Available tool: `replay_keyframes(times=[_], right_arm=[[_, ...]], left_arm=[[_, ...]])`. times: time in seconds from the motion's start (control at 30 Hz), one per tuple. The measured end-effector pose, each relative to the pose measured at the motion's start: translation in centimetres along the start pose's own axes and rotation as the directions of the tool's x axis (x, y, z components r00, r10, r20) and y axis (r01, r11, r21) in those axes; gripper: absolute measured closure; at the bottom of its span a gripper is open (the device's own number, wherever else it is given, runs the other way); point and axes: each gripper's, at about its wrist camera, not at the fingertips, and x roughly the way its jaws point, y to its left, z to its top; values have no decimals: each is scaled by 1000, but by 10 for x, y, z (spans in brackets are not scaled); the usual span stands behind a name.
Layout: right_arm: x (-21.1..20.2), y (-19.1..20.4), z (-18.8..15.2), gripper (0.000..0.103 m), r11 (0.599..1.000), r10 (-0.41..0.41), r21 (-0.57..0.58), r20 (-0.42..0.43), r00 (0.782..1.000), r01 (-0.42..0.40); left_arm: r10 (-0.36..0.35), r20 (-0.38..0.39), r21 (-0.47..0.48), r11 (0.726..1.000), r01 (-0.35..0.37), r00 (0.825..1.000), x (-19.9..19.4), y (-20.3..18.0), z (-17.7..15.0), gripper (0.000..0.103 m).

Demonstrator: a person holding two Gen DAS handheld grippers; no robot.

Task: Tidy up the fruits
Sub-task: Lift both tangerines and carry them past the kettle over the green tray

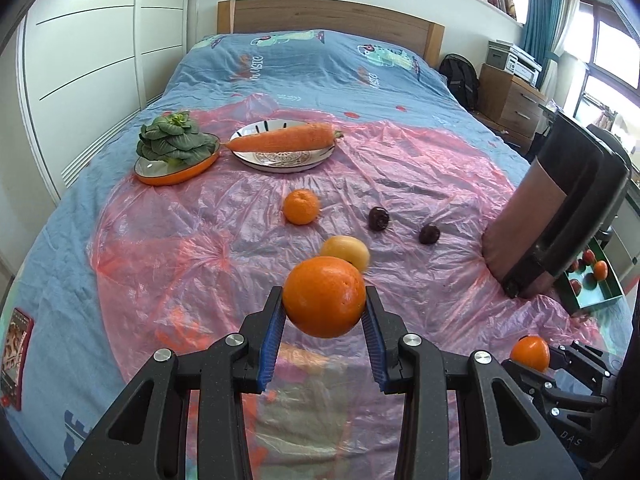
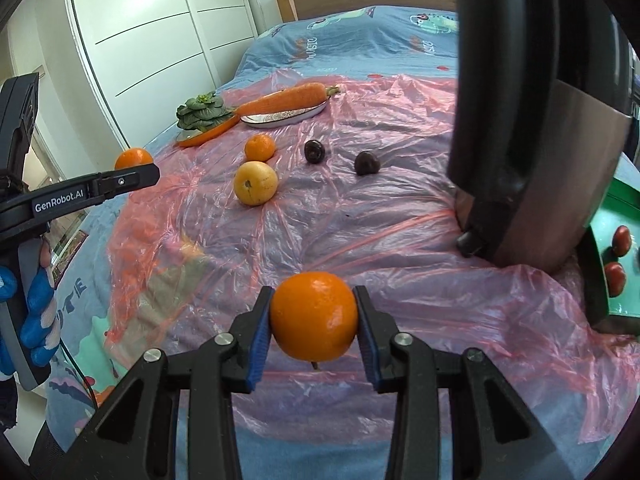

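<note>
Pink plastic sheet (image 1: 400, 168) over bed: thin, glossy, crinkled. Blue bedcover (image 1: 320, 68): matt cloth. Oranges: dimpled, semi-gloss peel, e.g. large orange (image 1: 325, 297). Left gripper (image 1: 325, 312): matt black plastic w/ ribbed blue pads (image 1: 273, 344), bright metal screws. Headboard (image 1: 328, 16): wood.

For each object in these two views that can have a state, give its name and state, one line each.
left gripper: jaws shut on an orange, held off the sheet
right gripper: jaws shut on a second orange, held off the sheet
carrot: lying across a plate
leafy greens: on the orange dish
green tray: holds red fruits
yellow fruit: loose on the plastic sheet
</note>
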Motion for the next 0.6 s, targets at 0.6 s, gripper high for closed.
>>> replay_keyframes(times=[0.6], right_arm=[[-103, -120, -28, 65, 970, -184, 179, 107, 977, 163]], left_arm=[[-198, -64, 185, 961, 206, 978, -27, -150, -17, 70]])
